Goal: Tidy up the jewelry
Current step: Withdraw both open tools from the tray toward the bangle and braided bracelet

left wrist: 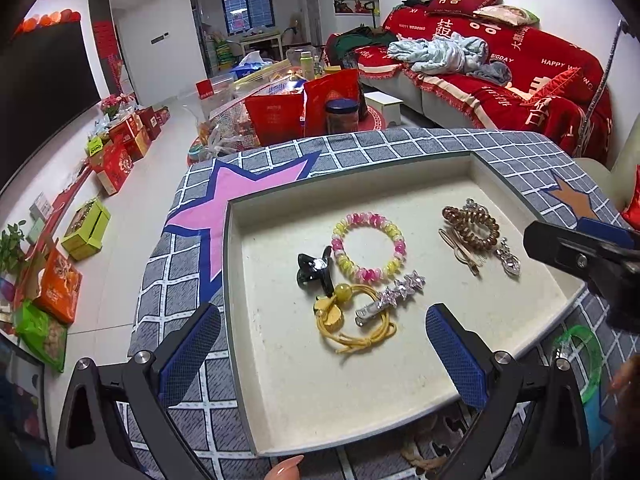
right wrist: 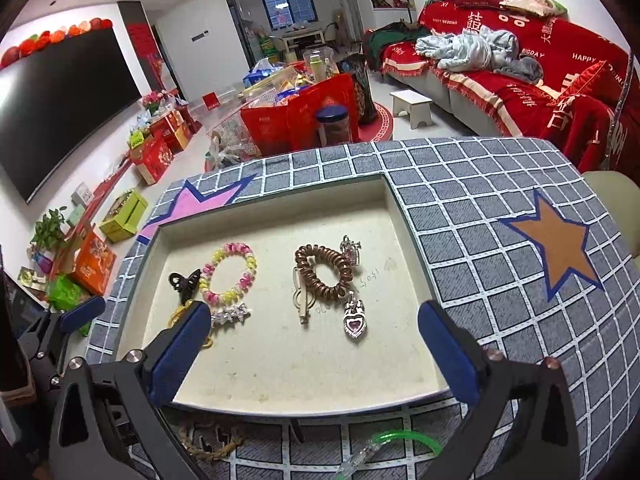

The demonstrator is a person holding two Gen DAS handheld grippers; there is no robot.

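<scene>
A cream tray (left wrist: 280, 360) (right wrist: 280, 372) lies on the checked cloth. In it are a pink-yellow bead bracelet (left wrist: 369, 246) (right wrist: 230, 274), a black claw clip (left wrist: 314, 272) (right wrist: 183, 284), a yellow hair tie (left wrist: 352, 320), a silver star clip (left wrist: 394, 294) (right wrist: 230, 314), a brown coil hair tie (left wrist: 472, 226) (right wrist: 322, 270), a gold barrette (left wrist: 460, 252) (right wrist: 302, 304) and a heart pendant (right wrist: 354, 320). My left gripper (left wrist: 322, 344) is open and empty above the tray's near left. My right gripper (right wrist: 316, 354) is open and empty above its near edge.
A green bangle (left wrist: 580, 360) (right wrist: 404, 440) and a braided cord piece (right wrist: 212, 440) lie on the cloth in front of the tray. Beyond the table are red gift bags (left wrist: 280, 116), a red sofa (left wrist: 500, 60) and boxes on the floor (left wrist: 120, 152).
</scene>
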